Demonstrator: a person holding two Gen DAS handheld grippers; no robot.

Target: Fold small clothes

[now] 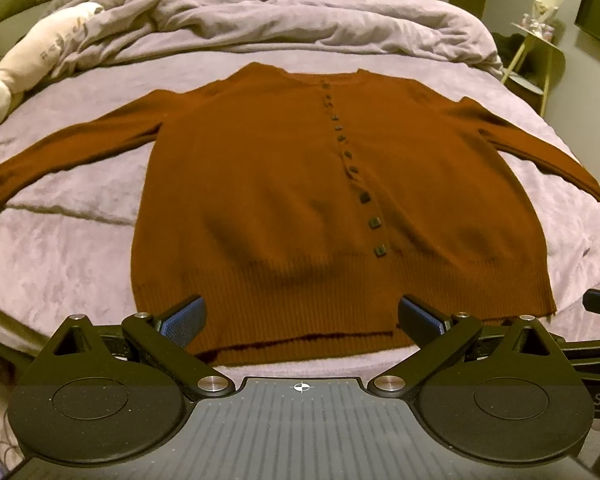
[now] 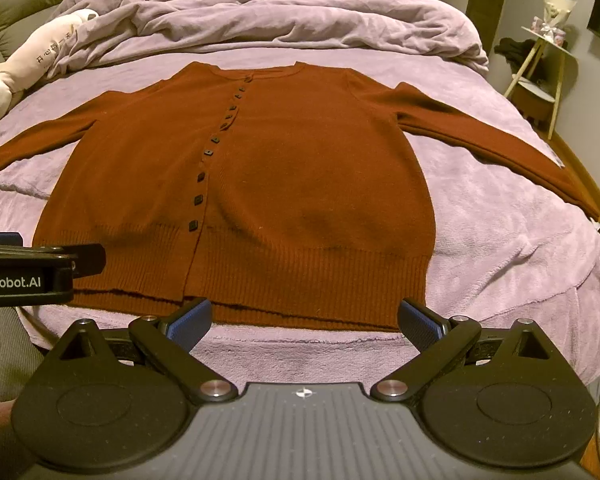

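A rust-brown buttoned cardigan (image 1: 283,184) lies flat and face up on the bed, both sleeves spread out sideways; it also shows in the right wrist view (image 2: 300,184). A row of dark square buttons (image 1: 364,198) runs down its front. My left gripper (image 1: 300,318) is open and empty, hovering over the cardigan's ribbed hem. My right gripper (image 2: 304,320) is open and empty, just in front of the hem's right part. The left gripper's body (image 2: 27,268) shows at the left edge of the right wrist view.
The bed has a lilac fleece cover (image 1: 59,248). A crumpled lilac duvet (image 1: 259,12) lies at the far end. A white plush toy (image 1: 27,64) lies at the far left. A small side table (image 1: 540,60) stands to the right of the bed.
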